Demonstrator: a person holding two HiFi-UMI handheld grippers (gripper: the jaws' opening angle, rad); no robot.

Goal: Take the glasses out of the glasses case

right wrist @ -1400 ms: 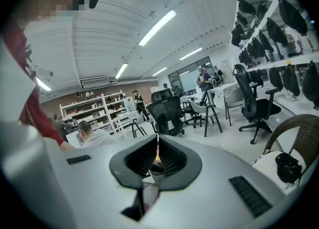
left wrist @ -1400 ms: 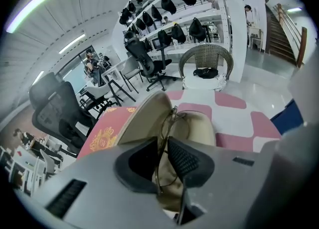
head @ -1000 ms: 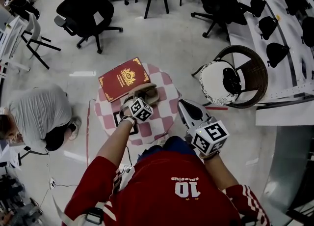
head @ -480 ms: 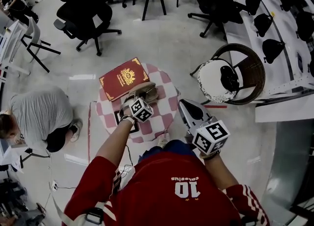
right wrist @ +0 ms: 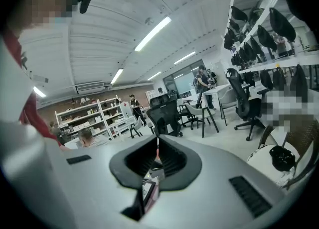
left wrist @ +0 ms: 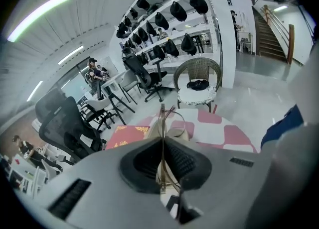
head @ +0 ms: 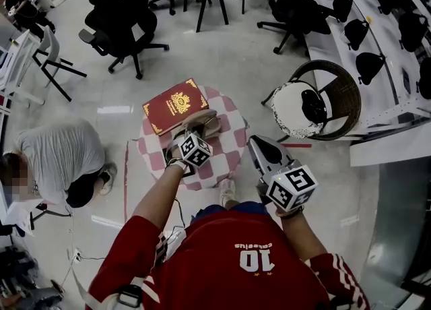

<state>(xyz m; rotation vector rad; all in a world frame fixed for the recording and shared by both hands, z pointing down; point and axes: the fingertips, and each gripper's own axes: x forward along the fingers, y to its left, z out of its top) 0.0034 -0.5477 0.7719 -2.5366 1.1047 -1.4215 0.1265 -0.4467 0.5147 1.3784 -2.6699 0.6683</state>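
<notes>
In the left gripper view, thin gold-framed glasses point(left wrist: 162, 118) stand edge-on between the jaws of my left gripper point(left wrist: 162, 141), which is shut on the frame. Just below them lies the open beige glasses case point(left wrist: 178, 133) on the small round pink-and-white checkered table point(left wrist: 234, 136). The head view shows the left gripper point(head: 191, 137) hovering over the case point(head: 204, 123); the glasses cannot be made out there. My right gripper point(head: 261, 148) hangs off the table's right edge, shut and empty point(right wrist: 158, 141).
A red book with a gold crest point(head: 175, 103) lies on the table's far left. A wicker chair with a white cushion point(head: 323, 103) stands to the right. Black office chairs point(head: 121, 25) are behind, and a person crouches at the left point(head: 57, 160).
My left gripper has risen above the case with the glasses in it. The right gripper has lifted slightly beside the table.
</notes>
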